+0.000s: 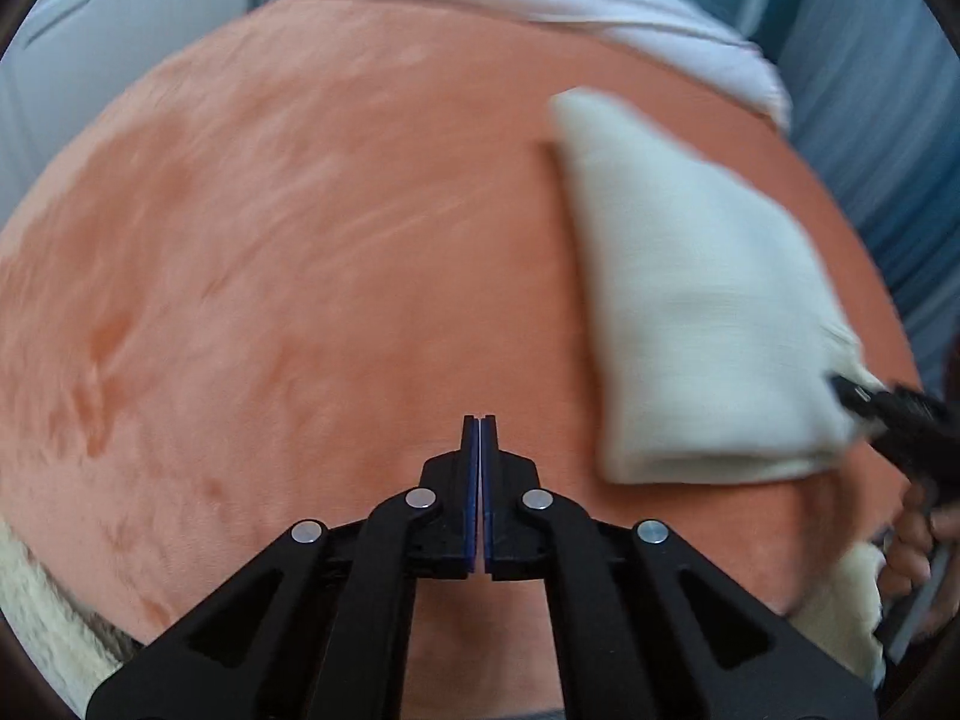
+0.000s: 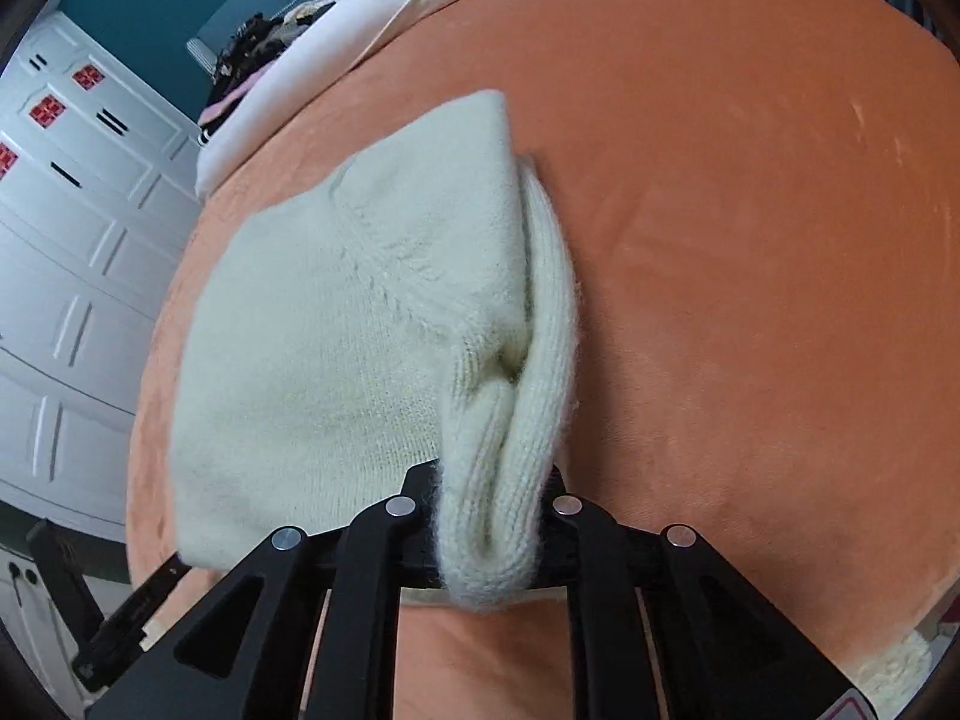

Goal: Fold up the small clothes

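a: largest first. orange blanket (image 2: pixel 750 240) covers the whole work surface, with white bedding (image 1: pixel 630 12) along its far edge and white cabinet doors (image 2: pixel 78 252) beyond.

b: the garment?

a: pale knit garment (image 2: pixel 336 348) lies on the blanket, already doubled over, ribbed edge bunched toward the right gripper (image 2: pixel 489 516). that gripper's jaws are clamped on the ribbed fold. the left gripper (image 1: pixel 480 438) hangs over bare blanket, well apart from the garment, jaws pressed together with nothing between them.

b: advice for the step in hand?

a: my judgement: carry the held edge low and level so the layers beneath don't drag, line it up with the opposite edge, then release. the idle gripper could pin the far side.

b: limits of the inspection?

a: left view is motion-blurred. the right fingertips are buried in the knit. the kind of garment cannot be told.
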`<move>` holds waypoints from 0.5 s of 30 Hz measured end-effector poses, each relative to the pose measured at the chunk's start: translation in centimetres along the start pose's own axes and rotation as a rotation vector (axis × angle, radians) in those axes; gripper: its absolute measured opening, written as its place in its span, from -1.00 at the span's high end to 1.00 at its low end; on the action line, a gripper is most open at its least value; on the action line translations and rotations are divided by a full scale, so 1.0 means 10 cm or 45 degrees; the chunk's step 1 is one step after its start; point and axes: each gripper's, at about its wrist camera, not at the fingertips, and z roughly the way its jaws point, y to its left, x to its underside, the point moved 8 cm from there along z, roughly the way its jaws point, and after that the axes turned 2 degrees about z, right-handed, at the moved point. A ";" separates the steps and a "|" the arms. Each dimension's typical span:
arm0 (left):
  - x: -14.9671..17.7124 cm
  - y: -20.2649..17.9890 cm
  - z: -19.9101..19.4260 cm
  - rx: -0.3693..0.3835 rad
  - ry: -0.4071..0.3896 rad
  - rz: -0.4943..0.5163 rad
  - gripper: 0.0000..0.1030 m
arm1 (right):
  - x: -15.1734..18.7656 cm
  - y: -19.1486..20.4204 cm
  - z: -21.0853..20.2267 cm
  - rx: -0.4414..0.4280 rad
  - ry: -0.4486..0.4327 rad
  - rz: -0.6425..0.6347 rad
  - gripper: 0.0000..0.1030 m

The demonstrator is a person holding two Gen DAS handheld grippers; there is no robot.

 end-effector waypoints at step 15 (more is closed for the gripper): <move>0.01 -0.40 0.31 0.017 0.085 0.143 1.00 | -0.11 0.49 -0.39 -0.146 -0.055 0.002 0.80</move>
